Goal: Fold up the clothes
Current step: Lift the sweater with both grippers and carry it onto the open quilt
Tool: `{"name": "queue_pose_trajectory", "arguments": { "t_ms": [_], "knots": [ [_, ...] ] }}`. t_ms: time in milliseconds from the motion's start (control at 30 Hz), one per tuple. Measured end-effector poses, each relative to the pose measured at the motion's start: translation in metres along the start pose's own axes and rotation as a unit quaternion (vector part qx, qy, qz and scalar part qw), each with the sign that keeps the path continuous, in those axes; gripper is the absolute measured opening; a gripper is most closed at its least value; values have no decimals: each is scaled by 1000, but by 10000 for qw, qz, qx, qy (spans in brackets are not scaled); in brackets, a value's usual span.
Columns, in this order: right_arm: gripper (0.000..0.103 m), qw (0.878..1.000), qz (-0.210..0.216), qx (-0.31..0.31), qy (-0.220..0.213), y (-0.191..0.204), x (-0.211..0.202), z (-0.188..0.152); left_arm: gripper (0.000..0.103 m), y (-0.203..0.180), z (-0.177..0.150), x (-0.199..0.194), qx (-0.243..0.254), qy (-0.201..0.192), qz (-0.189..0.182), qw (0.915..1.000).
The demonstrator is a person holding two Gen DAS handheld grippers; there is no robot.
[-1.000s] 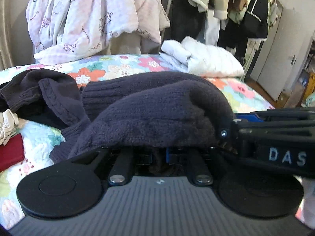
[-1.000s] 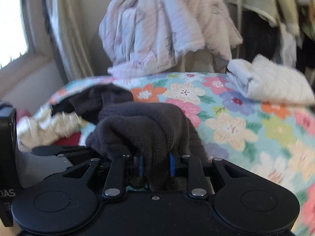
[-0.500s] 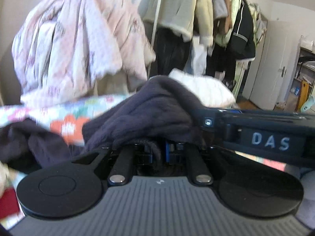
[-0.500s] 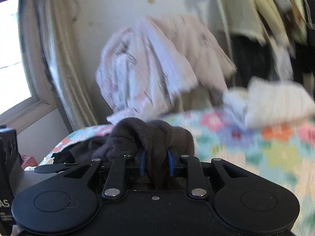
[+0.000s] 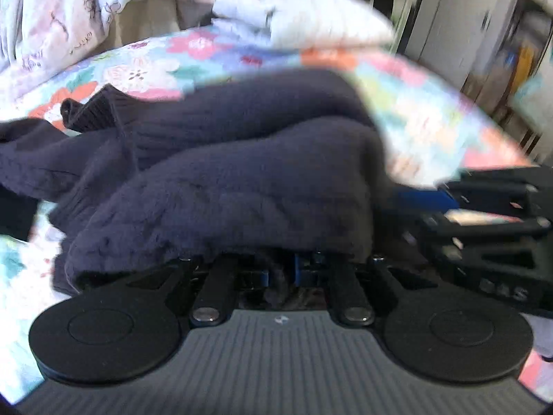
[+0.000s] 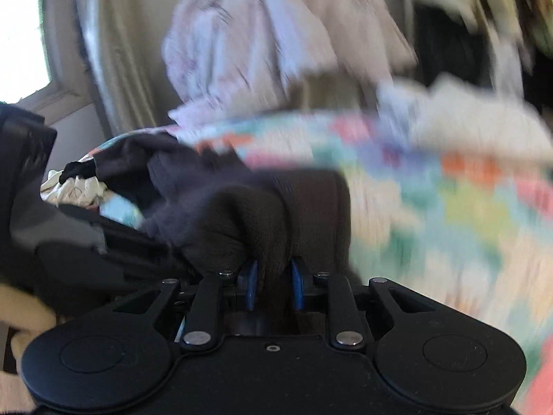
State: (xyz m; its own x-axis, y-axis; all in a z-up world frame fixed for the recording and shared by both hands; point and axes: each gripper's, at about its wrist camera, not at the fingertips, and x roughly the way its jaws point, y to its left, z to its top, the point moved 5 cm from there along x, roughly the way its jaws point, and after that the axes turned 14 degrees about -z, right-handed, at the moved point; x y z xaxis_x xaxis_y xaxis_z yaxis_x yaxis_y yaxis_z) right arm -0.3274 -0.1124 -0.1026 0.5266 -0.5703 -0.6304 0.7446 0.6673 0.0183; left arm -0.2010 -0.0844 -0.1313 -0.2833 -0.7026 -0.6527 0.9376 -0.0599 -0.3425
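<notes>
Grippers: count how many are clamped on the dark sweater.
2. The left gripper and the right gripper each pinch a bunch of the dark sweater over the floral bedspread.

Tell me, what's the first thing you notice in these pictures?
A big dark sweater fills the middle, bunched up and pinched by both the left gripper and the right gripper. Under it spreads a bright flowery bedspread, and a pale pink blanket hangs in a heap behind the bed.
</notes>
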Motion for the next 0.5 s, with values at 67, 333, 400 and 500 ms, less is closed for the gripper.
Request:
{"name": "queue_pose_trajectory", "arguments": {
  "t_ms": [67, 333, 400, 500],
  "knots": [
    [25, 9984, 211, 401, 346, -7, 7, -27, 11, 5, -2, -7, -8, -42, 55, 10000],
    [23, 9925, 402, 655, 950, -19, 11, -59, 12, 27, -9, -35, -39, -212, 277, 9994],
    [25, 9933, 336, 671, 884, -27, 6, -49, 12, 33, -11, -42, -47, -254, 332, 9991],
    [26, 9930, 349, 894, 692, -39, -11, -35, 14, 41, -11, -50, -65, -338, 330, 9989]
  ]
}}
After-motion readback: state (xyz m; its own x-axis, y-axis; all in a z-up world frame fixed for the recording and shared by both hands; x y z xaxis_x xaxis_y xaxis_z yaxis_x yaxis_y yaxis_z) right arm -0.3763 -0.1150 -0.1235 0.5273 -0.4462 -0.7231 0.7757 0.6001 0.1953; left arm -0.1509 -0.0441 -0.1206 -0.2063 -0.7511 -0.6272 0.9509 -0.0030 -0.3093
